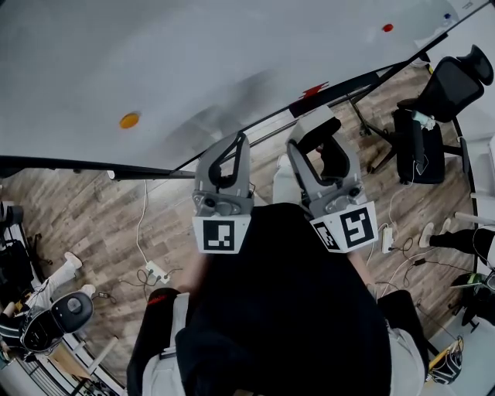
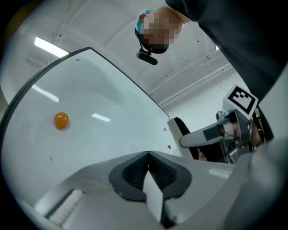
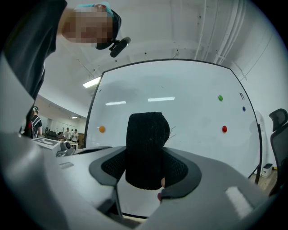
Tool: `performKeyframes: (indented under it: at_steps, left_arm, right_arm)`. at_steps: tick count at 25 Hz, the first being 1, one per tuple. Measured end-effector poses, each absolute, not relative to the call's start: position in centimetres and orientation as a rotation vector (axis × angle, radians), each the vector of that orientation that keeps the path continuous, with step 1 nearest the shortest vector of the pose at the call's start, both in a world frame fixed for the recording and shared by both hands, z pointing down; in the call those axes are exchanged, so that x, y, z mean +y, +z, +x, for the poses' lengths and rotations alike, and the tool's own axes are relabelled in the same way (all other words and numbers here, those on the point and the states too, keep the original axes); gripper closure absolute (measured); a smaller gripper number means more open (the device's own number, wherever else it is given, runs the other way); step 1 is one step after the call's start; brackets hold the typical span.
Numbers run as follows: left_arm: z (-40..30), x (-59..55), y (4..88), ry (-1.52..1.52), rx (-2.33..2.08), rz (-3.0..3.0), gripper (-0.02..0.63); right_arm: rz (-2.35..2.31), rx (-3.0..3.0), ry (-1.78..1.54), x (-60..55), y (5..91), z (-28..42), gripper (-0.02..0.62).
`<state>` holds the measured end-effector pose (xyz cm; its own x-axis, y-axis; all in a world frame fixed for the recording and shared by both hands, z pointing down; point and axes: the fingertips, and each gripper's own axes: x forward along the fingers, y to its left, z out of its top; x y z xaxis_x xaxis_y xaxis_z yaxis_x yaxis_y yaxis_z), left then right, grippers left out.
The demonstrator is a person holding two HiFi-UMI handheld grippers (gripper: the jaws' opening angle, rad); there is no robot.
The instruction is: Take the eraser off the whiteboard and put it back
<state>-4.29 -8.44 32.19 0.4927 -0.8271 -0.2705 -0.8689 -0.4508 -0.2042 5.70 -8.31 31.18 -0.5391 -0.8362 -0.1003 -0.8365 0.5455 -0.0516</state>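
The eraser (image 3: 146,134), black felt with a white back, stands upright between the jaws of my right gripper (image 3: 145,155), which is shut on it. In the head view my right gripper (image 1: 317,143) holds the eraser (image 1: 313,124) just off the lower edge of the whiteboard (image 1: 193,62), above the marker tray (image 1: 352,83). My left gripper (image 1: 242,141) hangs beside it on the left, shut with nothing in it. The left gripper view shows its jaws (image 2: 147,153) meeting, with the eraser (image 2: 177,128) off to the right.
Orange (image 1: 129,120), red (image 1: 387,28) and blue (image 1: 447,15) magnets stick to the board. A red marker (image 1: 313,90) lies in the tray. A black office chair (image 1: 433,100) stands at the right. A power strip (image 1: 157,271) and cables lie on the wooden floor.
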Motion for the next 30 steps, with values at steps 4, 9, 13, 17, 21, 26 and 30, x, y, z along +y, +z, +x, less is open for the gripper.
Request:
performKeyframes:
  at_steps: [4,9,13,17,21,26,30]
  left_arm:
    - [-4.6,-8.5,32.3,0.184,1.422,-2.425,0.603]
    - [-4.3,-8.7,32.2,0.184,1.428,-2.426,0.604]
    - [-4.3,-8.7,32.6,0.176,1.425,-2.43,0.603]
    - [-4.4,-8.8,32.7,0.176,1.431,-2.433,0.604]
    - [-4.6,-9.2,32.9,0.172,1.433,-2.431,0.604]
    - [-4.7,-9.5,32.9,0.179,1.451,-2.433,0.604]
    - [-5.0,-9.7,32.9,0.187,1.46,-2.43,0.603]
  right_arm:
    - [-1.431,2.681,-0.003,-7.8,31.9,5.1,0.365]
    - [-1.428,2.696,-0.015,-7.5,32.7,5.3,0.365]
    - [-1.42,2.719,-0.02,-7.3,33.3,5.0,0.365]
    - [-1.422,2.723,-0.02,-7.5,33.3,4.9,0.365]
    - [-1.429,2.724,-0.024,-7.9,33.4,4.9,0.365]
    - [-1.427,2.731,-0.031,-8.0,33.6,4.9,0.365]
    - [-1.422,2.741,-0.035,-8.1,33.8,4.5,0.364]
